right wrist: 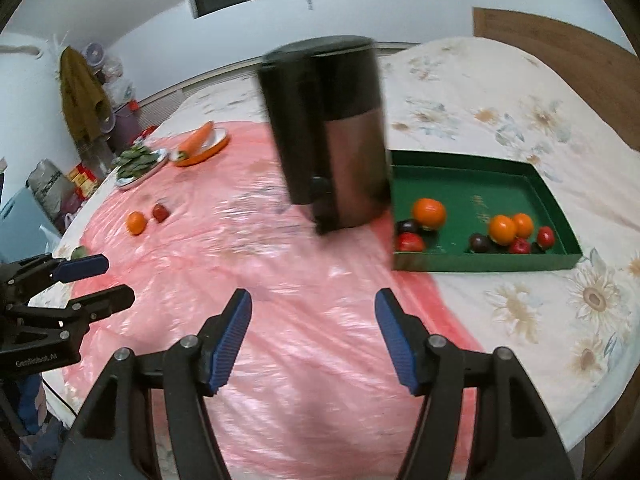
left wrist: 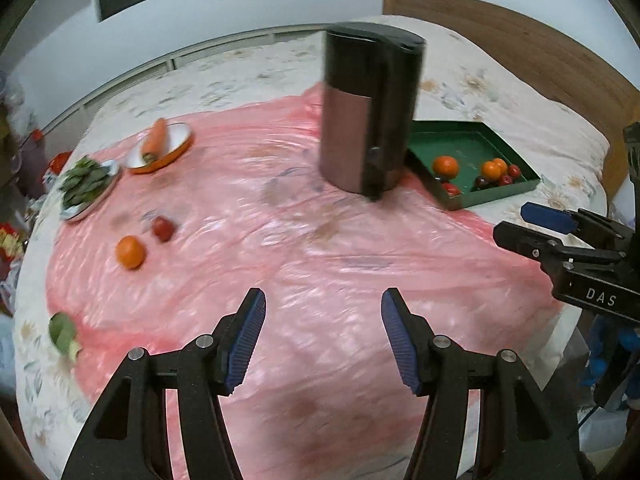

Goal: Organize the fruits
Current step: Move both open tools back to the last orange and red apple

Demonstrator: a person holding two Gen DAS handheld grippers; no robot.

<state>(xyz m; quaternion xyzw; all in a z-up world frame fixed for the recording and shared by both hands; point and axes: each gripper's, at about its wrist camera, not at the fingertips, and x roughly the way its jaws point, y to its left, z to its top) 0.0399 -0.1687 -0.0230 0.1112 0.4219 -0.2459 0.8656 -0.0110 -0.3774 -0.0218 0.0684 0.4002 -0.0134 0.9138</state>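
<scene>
Both grippers hang above the pink plastic sheet [left wrist: 280, 240] with nothing between their jaws: the left gripper [left wrist: 323, 340] stands partly spread over bare sheet, and the right gripper [right wrist: 313, 336] is spread wide, its blue pads [right wrist: 394, 344] clear of everything. At the sheet's far right edge lies a green tray [right wrist: 500, 258] on the flowered cloth [right wrist: 560, 300], holding three oranges [right wrist: 429, 213], several small red fruits [right wrist: 409, 242] and a few dark plums [right wrist: 479, 242]. Just left of the tray, touching or nearly touching its corner, stands a tall dark canister [right wrist: 332, 136], upright. Well apart on the left side of the sheet lie a loose orange [left wrist: 130, 253] and a red fruit [left wrist: 163, 228] close beside each other. Farther back sit a carrot [left wrist: 154, 140] in an orange-rimmed dish [left wrist: 176, 152] and a plate of green leaves [left wrist: 86, 184].
</scene>
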